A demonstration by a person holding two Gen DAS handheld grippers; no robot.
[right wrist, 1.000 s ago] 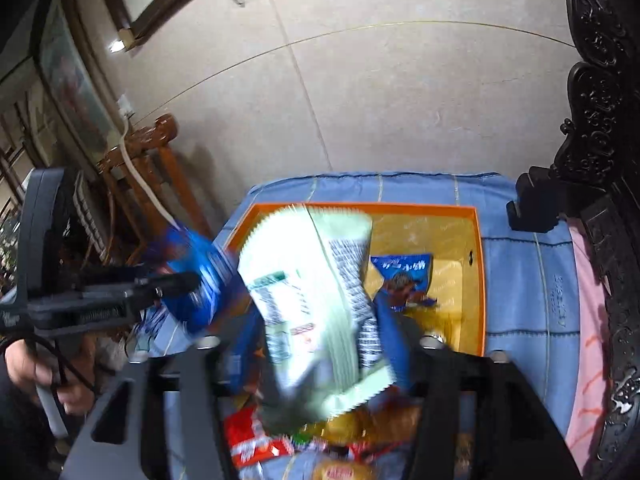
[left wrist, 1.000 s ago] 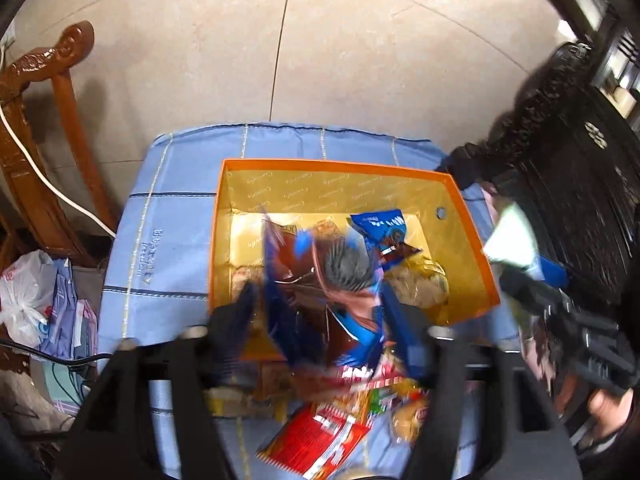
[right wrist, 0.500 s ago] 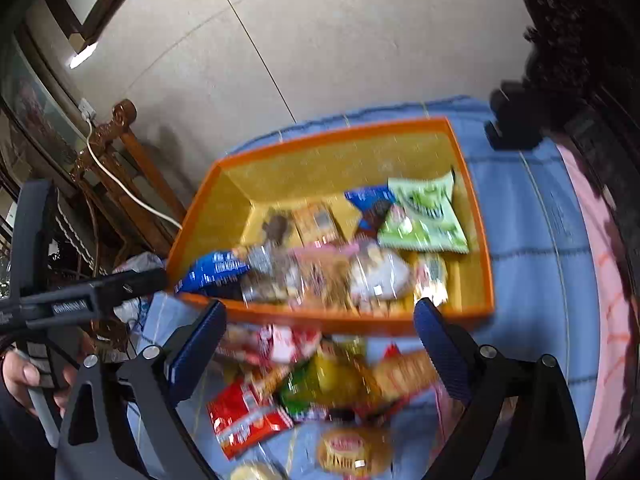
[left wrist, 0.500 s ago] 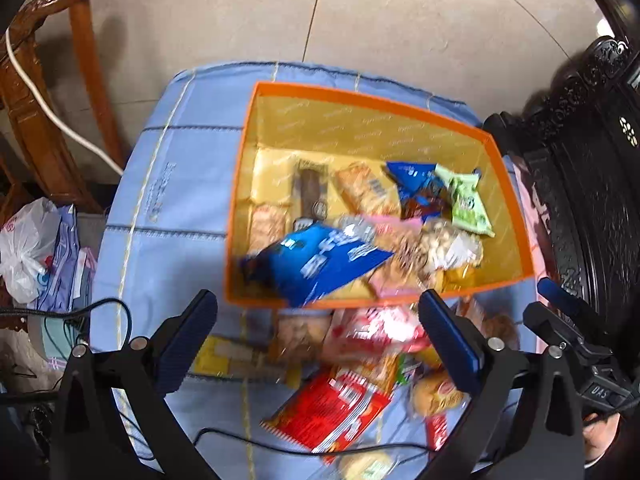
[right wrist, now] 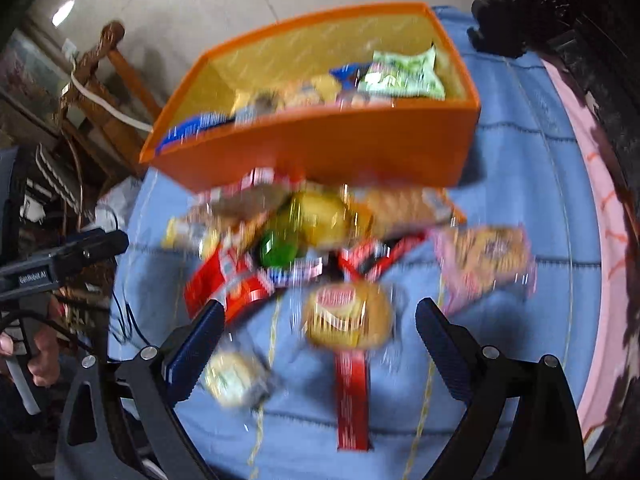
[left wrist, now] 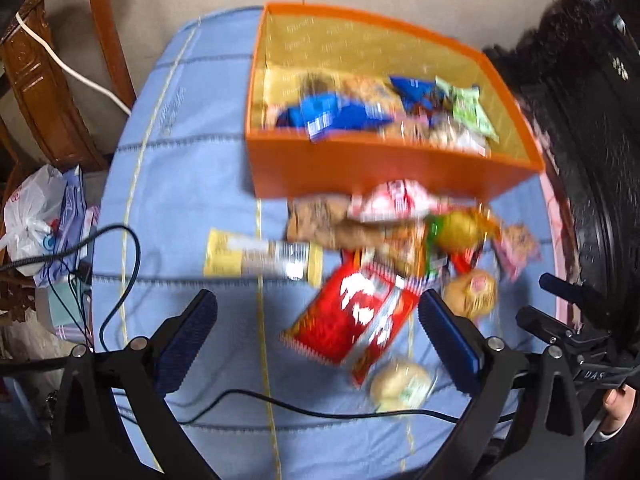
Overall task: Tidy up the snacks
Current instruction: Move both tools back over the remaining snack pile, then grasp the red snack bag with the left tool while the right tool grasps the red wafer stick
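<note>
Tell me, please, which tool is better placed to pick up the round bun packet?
Probably the right tool: its open jaws already frame the round bun packet, whereas in the left tool's view the bun lies outside its right finger.

both views are smeared by motion blur, so print on the loose snack packets [left wrist: 360, 264] cannot be read. the orange box [right wrist: 320, 148] hides the far edges of the packets nearest it, and its near wall covers part of what lies inside. the round bun packet [right wrist: 347, 316] shows only a blurred label. the pink cloth [right wrist: 592, 216] is cut off at the right edge.
</note>
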